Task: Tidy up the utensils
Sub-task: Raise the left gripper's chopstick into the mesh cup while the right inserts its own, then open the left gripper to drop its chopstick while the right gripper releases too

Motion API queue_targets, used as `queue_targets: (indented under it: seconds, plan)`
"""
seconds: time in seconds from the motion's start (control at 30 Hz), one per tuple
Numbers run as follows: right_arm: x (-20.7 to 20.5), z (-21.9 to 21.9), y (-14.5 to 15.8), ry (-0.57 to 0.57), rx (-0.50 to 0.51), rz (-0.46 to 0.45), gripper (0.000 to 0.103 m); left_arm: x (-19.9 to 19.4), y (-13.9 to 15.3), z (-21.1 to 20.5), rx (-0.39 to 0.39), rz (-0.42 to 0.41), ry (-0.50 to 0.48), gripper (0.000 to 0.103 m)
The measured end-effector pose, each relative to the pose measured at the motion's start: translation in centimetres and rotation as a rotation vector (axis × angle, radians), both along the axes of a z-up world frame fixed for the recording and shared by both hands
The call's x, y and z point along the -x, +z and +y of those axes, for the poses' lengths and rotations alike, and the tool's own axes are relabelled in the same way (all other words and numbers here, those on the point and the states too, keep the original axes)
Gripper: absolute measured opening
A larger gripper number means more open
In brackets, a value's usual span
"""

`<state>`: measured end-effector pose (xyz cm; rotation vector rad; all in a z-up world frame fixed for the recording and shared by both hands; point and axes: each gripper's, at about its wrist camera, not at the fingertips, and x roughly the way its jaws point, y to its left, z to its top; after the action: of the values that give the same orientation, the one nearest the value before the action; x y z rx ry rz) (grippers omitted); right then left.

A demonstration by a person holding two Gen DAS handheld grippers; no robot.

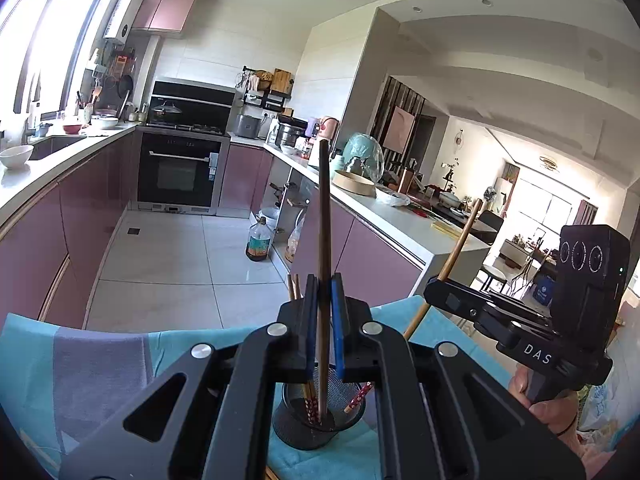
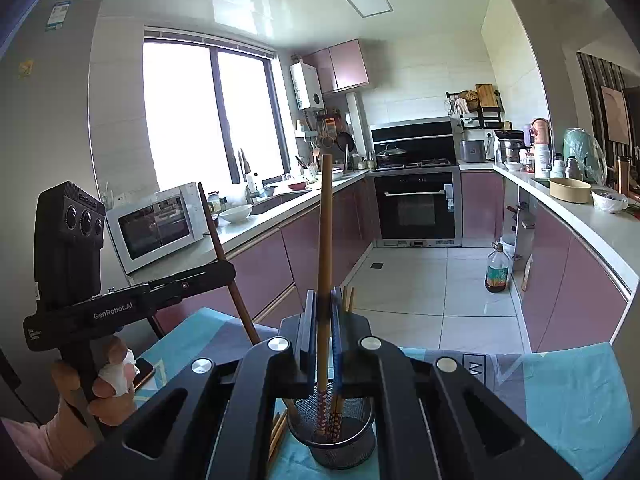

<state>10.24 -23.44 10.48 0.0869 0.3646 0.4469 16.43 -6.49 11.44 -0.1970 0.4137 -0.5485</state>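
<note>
A black mesh cup (image 1: 316,420) stands on a teal cloth and also shows in the right wrist view (image 2: 334,436). Several chopsticks stand in it. My left gripper (image 1: 325,312) is shut on a dark brown chopstick (image 1: 323,216), held upright with its lower end inside the cup. My right gripper (image 2: 325,320) is shut on a light brown chopstick (image 2: 325,232), also upright with its patterned end in the cup. Each gripper shows in the other's view: the right gripper (image 1: 434,284) with its chopstick (image 1: 460,240), and the left gripper (image 2: 226,270) with its chopstick (image 2: 216,232).
The teal and grey cloth (image 1: 100,360) covers the near table. More chopsticks (image 2: 276,432) lie on the cloth beside the cup. A phone (image 2: 146,368) lies at the left. Kitchen counters (image 1: 400,212), an oven (image 2: 416,208) and an oil bottle (image 1: 258,240) stand beyond.
</note>
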Motion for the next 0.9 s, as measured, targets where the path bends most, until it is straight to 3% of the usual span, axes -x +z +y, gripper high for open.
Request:
queue_targets:
  seconds: [0.23,0.5,0.67,0.9]
  plan:
    - [-1.7,0.9,-2.1,0.010,0.045,0.080,0.005,-2.3,-3.0,-2.2,-0.094,0.095,-0.017,0.007]
    - [-4.4,2.2,-5.3,0.025,0.126,0.244,0.005,-3.9,-6.4,-3.6,-0.180,0.174,-0.053,0.007]
    - [-5.9,2.4,-6.5,0.012,0.138,0.308,0.006,-5.4,-6.8,-3.5,-0.190,0.192,-0.049,0.007]
    - [-6.9,2.8,-6.9,-0.009,0.130,0.319,0.007,-7.8,-7.4,-3.9,-0.194,0.221,-0.041,0.008]
